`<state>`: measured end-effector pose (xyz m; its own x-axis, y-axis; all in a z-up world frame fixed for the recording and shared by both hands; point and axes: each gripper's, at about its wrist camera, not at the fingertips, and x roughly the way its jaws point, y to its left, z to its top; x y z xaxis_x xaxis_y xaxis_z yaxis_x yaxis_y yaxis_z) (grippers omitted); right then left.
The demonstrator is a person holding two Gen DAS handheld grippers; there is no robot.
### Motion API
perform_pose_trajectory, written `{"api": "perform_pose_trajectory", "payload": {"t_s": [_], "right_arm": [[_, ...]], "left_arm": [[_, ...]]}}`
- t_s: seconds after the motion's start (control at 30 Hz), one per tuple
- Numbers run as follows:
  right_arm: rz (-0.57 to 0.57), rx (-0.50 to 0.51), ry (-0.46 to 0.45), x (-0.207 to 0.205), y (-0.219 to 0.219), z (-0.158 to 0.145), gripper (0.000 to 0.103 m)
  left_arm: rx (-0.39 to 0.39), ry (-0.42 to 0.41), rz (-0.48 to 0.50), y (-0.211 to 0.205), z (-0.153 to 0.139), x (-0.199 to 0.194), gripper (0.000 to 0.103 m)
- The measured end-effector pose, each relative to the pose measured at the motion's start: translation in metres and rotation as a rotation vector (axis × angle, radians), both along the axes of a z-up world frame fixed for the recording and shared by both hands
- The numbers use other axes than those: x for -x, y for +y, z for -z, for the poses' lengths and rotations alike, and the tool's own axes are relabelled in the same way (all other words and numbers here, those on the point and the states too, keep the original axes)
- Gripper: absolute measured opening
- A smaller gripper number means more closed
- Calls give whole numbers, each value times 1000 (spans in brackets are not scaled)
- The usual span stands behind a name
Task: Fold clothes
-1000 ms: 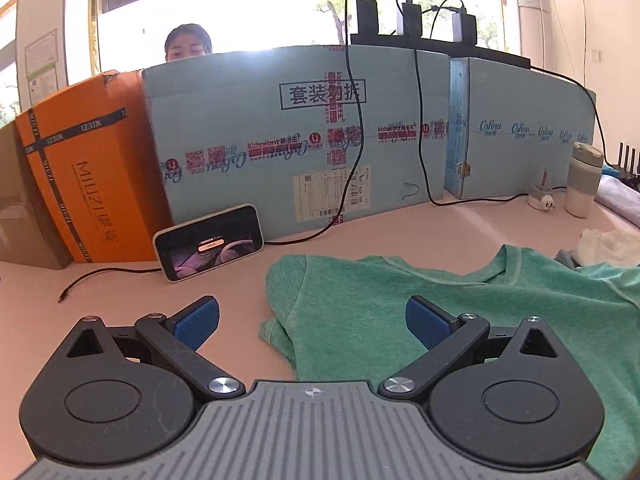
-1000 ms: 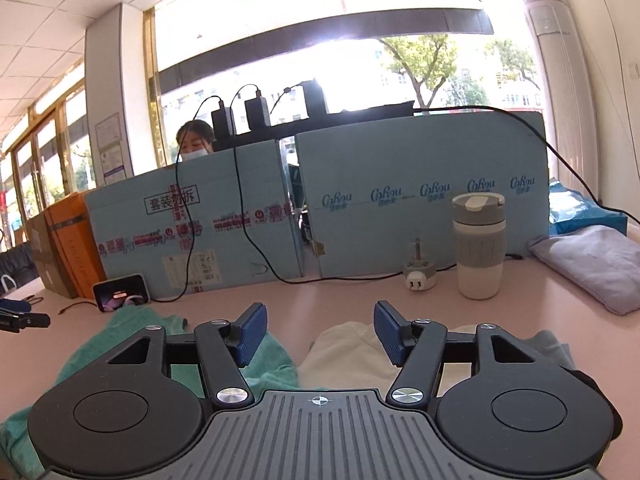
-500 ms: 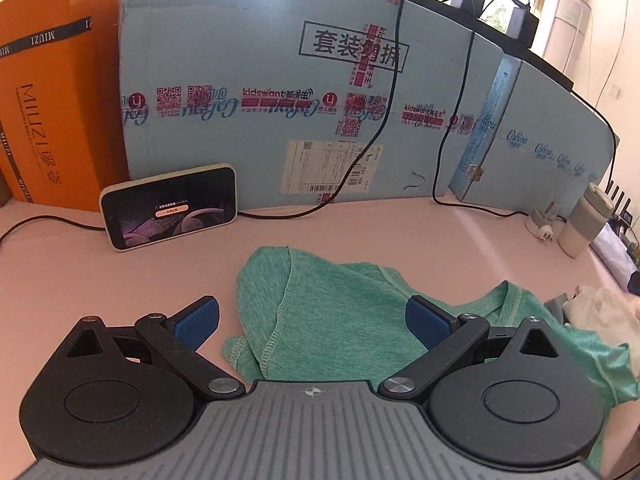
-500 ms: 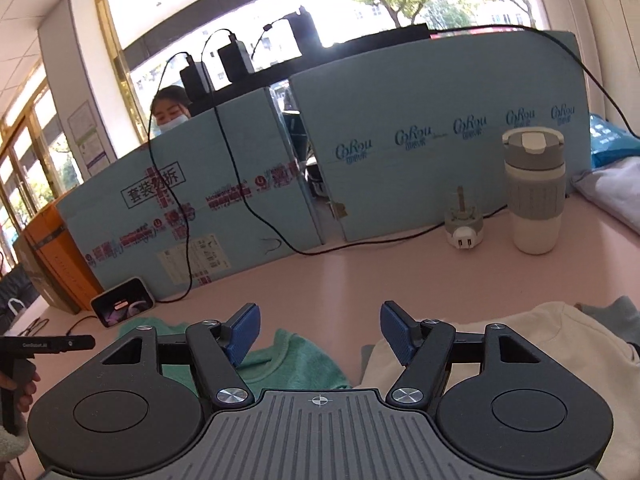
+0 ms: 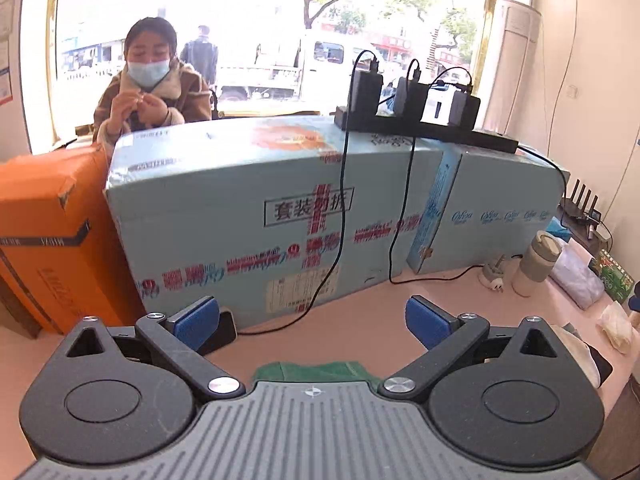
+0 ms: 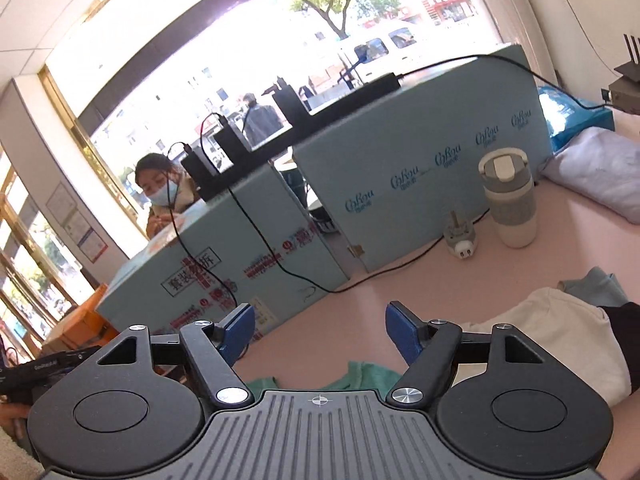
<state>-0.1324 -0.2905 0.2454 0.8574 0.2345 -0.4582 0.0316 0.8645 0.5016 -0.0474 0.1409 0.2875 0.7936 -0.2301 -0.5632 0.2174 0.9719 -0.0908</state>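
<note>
We see our left tongs [image 5: 312,318] wide apart, empty, our right tongs [image 6: 320,330] opening, empty, crumpled green knit T-shirt [image 6: 362,376] just below both, on pink worktop [image 6: 360,292]

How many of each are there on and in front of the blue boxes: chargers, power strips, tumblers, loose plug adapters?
Chargers, plugged in along the strip: 3
Power strip, lying on top of the boxes: 1
Tumbler, upright on the table: 1
Plug adapter, beside the tumbler: 1
Total: 6
</note>
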Motion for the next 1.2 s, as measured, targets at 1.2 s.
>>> {"api": "perform_pose_trajectory", "payload": {"t_s": [1.2], "right_arm": [[-283,424,331,-178,63,127,87]], "left_arm": [[-216,289,150,-90,218,-142,63]]}}
